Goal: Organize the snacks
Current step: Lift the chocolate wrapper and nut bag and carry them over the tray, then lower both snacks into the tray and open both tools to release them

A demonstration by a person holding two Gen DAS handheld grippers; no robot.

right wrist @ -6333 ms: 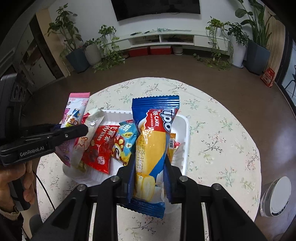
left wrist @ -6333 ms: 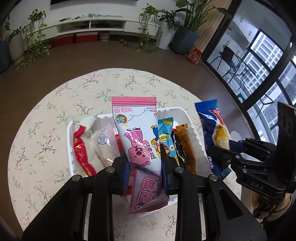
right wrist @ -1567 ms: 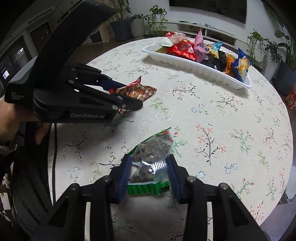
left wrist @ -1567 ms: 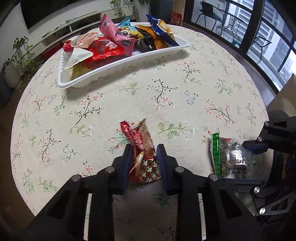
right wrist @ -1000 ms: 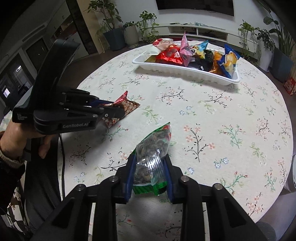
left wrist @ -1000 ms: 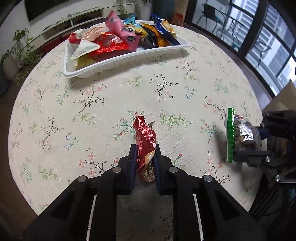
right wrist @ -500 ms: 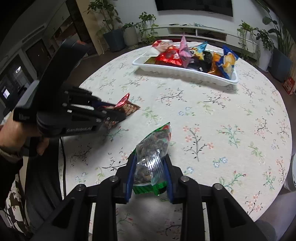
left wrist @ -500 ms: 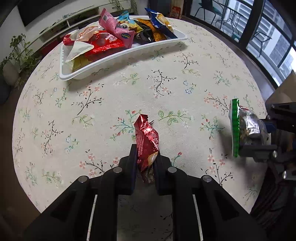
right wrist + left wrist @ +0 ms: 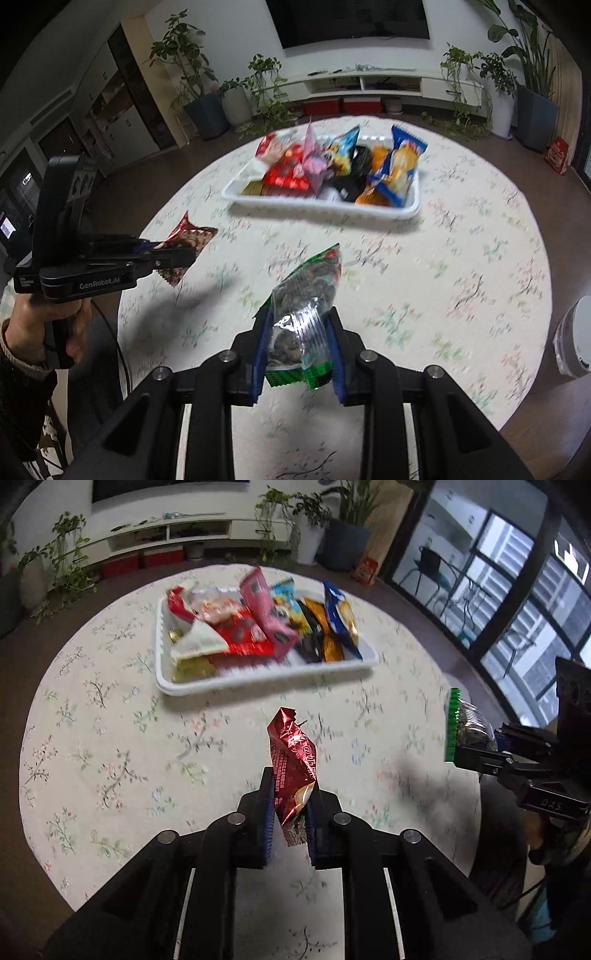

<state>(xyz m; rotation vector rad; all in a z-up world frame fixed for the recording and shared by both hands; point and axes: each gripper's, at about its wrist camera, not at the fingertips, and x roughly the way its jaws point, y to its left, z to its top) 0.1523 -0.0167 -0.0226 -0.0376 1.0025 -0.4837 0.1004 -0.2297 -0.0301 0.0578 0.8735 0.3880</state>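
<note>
My left gripper (image 9: 290, 782) is shut on a shiny red snack packet (image 9: 291, 753), held off the flowered tablecloth; from the right wrist view the same red packet (image 9: 188, 240) sticks out of the left gripper (image 9: 181, 258). My right gripper (image 9: 297, 328) is shut on a clear green-edged bag of dark nuts (image 9: 306, 295), also lifted; that green-edged bag (image 9: 461, 731) shows at the right edge of the left wrist view in the right gripper (image 9: 469, 746). A white tray (image 9: 258, 679) full of several snack packets lies across the table's far side; the same tray (image 9: 321, 210) is ahead of the right gripper.
The round table (image 9: 92, 716) wears a floral cloth and its edge curves close on both sides. A white-grey container (image 9: 576, 336) stands beyond the right edge. A hand (image 9: 44, 328) grips the left tool. Potted plants and a low TV shelf line the far wall.
Both grippers have risen with their packets and swung toward the tray, which now sits nearer the middle of each view. The red packet left the cloth.
</note>
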